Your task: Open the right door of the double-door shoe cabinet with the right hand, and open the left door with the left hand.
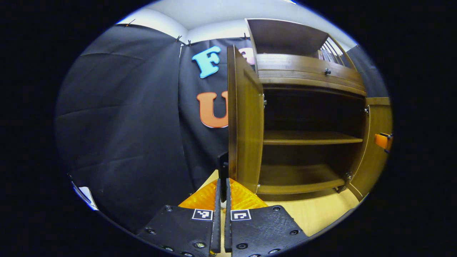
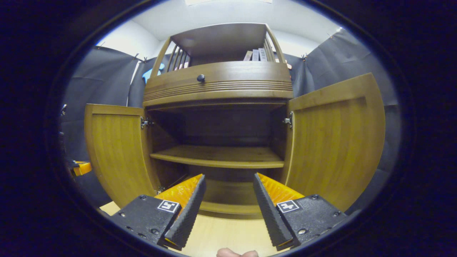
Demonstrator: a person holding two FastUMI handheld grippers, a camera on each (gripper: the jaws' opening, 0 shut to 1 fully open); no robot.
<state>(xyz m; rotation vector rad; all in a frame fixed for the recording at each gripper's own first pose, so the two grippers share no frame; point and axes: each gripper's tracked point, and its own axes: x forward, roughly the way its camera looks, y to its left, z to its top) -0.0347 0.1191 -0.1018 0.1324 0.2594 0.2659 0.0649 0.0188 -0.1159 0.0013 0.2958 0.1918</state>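
Note:
The wooden shoe cabinet (image 2: 217, 82) stands with both doors swung wide. In the left gripper view the left door (image 1: 246, 125) is seen nearly edge-on, and my left gripper (image 1: 222, 182) is shut on its dark handle (image 1: 223, 164) at the door's free edge. The right door (image 1: 375, 160) stands open at the far right, with part of the other gripper (image 1: 383, 141) beside it. In the right gripper view my right gripper (image 2: 228, 176) is open and holds nothing, facing the middle shelf (image 2: 217, 157) between the left door (image 2: 117, 150) and the right door (image 2: 335, 139).
A drawer with a dark knob (image 2: 201, 77) runs above the doors. Books (image 2: 255, 54) stand on the railed top shelf. The inner shelves are bare. Light wooden floor (image 2: 221, 232) lies before the cabinet. Black cloth walls (image 1: 125, 125) close in on both sides.

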